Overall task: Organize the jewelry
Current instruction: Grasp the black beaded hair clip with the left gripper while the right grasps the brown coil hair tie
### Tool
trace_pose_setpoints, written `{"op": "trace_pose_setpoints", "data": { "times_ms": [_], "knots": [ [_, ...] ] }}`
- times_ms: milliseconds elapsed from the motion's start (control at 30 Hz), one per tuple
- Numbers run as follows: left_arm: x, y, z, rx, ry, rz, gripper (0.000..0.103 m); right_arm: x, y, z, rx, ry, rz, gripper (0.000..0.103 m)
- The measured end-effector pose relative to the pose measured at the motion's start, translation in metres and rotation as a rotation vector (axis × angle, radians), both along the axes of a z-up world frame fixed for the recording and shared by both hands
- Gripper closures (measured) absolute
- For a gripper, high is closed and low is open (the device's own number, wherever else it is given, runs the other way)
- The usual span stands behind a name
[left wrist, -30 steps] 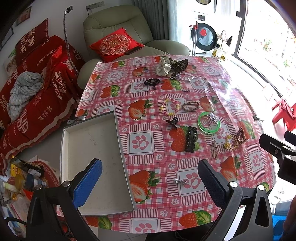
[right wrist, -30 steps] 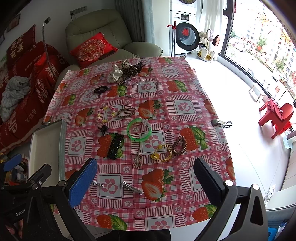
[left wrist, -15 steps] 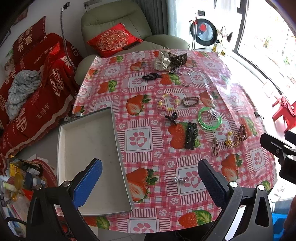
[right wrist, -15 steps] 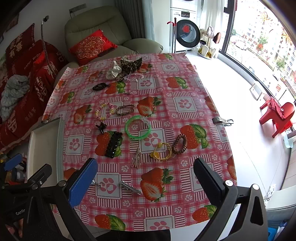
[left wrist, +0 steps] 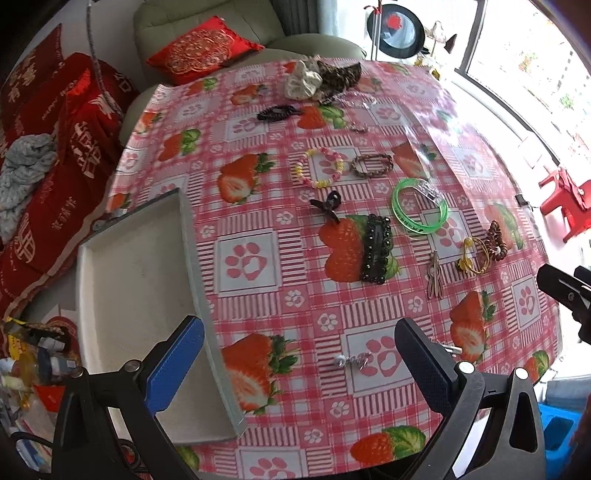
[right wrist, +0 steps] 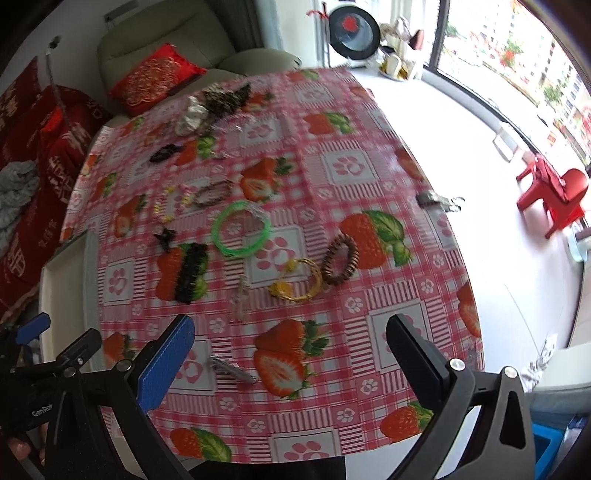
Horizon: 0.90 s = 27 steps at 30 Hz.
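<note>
Jewelry lay scattered over a table (left wrist: 258, 306) covered in a pink checked cloth printed with strawberries and paw prints. I held my left gripper (left wrist: 299, 363) above the near edge, its two fingers spread wide and holding nothing; my right gripper (right wrist: 290, 356) hovered likewise, jaws released and empty.

A shallow white tray (left wrist: 129, 295) sat on the table's left edge, with nothing in it. From the left wrist view, I saw a green bangle (left wrist: 419, 211) right of centre, a black beaded hair clip (left wrist: 376, 249) resting on a printed strawberry just left of it, and a small black bow clip (left wrist: 327, 205) above that. A pastel bead bracelet (left wrist: 319, 168) and a brown braided bracelet (left wrist: 371, 165) lay side by side farther back. A yellow cord bracelet (left wrist: 474, 254) touched a brown wooden bead bracelet (left wrist: 495, 236) near the right edge. A small silver earring (left wrist: 351, 360) lay between my left fingers' tips.

Red fabric (left wrist: 44, 177) on the sofa (left wrist: 207, 22) carried pale Chinese characters and the partly readable words "HAPPY WED". In the right wrist view, the left gripper's (right wrist: 55, 354) body read "GenRo", cut off.
</note>
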<state>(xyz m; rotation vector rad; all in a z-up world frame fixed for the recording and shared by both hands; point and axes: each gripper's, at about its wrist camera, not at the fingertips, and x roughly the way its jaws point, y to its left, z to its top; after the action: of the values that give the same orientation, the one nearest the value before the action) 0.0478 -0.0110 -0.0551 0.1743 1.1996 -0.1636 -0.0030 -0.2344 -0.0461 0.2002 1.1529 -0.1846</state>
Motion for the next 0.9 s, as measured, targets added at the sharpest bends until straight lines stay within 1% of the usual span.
{"op": "trace_pose_setpoints", "data": {
  "times_ms": [167,367,533,600,800,833,900],
  "knots": [
    [0.021,-0.014,-0.021,-0.015,0.029,-0.007,0.000,0.011,-0.029,-0.025,0.042,0.058,-0.058,0.000],
    [0.042,-0.033,-0.047,-0.030,0.059,-0.037,0.000,0.027,-0.065,-0.059,0.031,0.118,-0.128,0.000],
    [0.058,-0.050,-0.063,-0.043,0.064,-0.060,0.000,0.041,-0.091,-0.081,0.024,0.154,-0.176,0.000],
    [0.064,-0.054,-0.068,-0.038,0.064,-0.061,0.004,0.046,-0.099,-0.087,0.030,0.162,-0.193,0.000],
    [0.078,-0.063,-0.082,-0.034,0.080,-0.066,0.005,0.060,-0.106,-0.103,0.043,0.181,-0.182,0.000],
    [0.080,-0.064,-0.084,-0.033,0.084,-0.067,0.005,0.062,-0.105,-0.106,0.042,0.187,-0.172,0.001],
    [0.082,-0.067,-0.088,-0.033,0.096,-0.068,0.014,0.064,-0.102,-0.111,0.037,0.197,-0.162,0.012]
  ]
}}
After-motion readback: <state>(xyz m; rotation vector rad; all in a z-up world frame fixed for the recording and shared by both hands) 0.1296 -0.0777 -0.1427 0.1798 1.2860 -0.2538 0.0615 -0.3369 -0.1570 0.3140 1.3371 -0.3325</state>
